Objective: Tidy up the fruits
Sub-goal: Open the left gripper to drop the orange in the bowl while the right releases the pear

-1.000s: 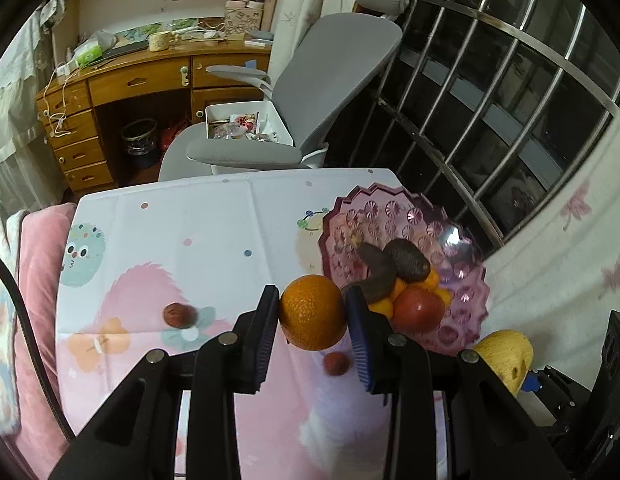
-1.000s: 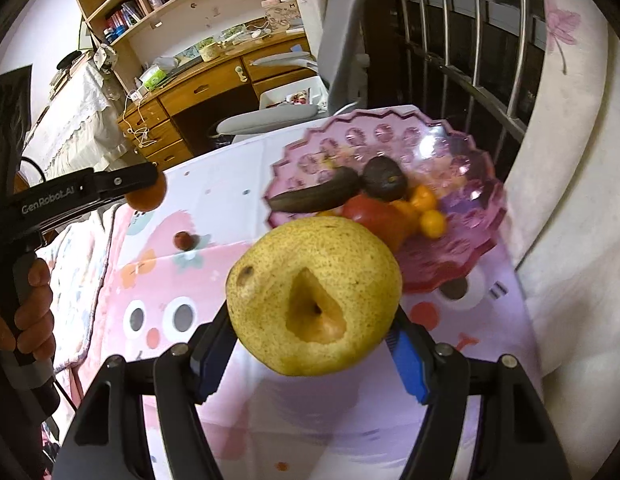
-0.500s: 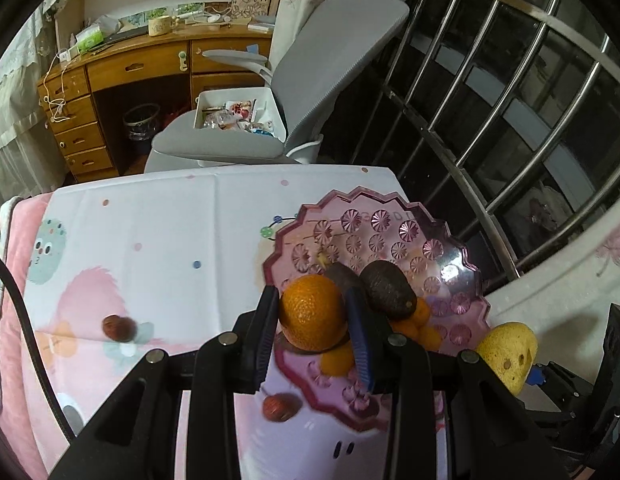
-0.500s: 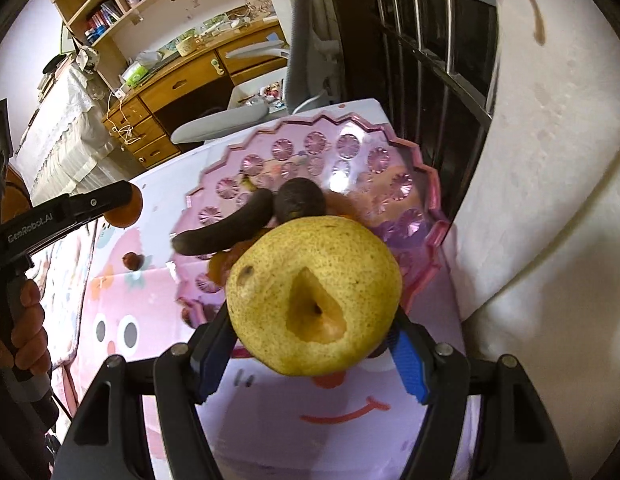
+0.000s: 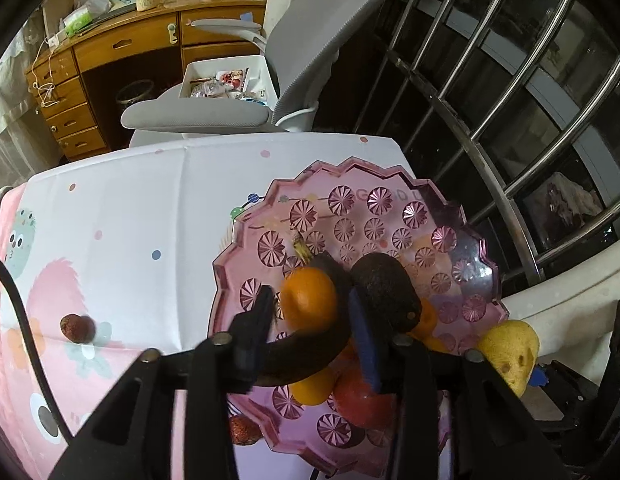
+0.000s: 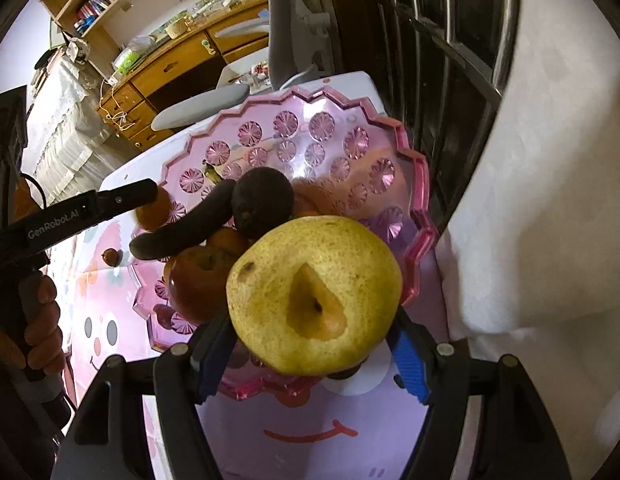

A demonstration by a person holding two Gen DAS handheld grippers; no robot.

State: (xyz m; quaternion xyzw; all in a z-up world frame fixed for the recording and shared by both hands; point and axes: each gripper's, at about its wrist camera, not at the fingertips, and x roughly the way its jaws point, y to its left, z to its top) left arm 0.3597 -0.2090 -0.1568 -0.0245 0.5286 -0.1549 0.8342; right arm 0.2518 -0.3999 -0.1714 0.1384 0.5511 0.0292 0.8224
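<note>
Over the scalloped pink translucent plastic fruit plate (image 5: 390, 184), we see our left gripper (image 5: 310, 312) spread around a round orange (image 5: 308, 298), a gap showing on its left side, while our right gripper (image 6: 314, 344) pinches a speckled yellow pear (image 6: 314, 292) above the plate's near rim.
</note>
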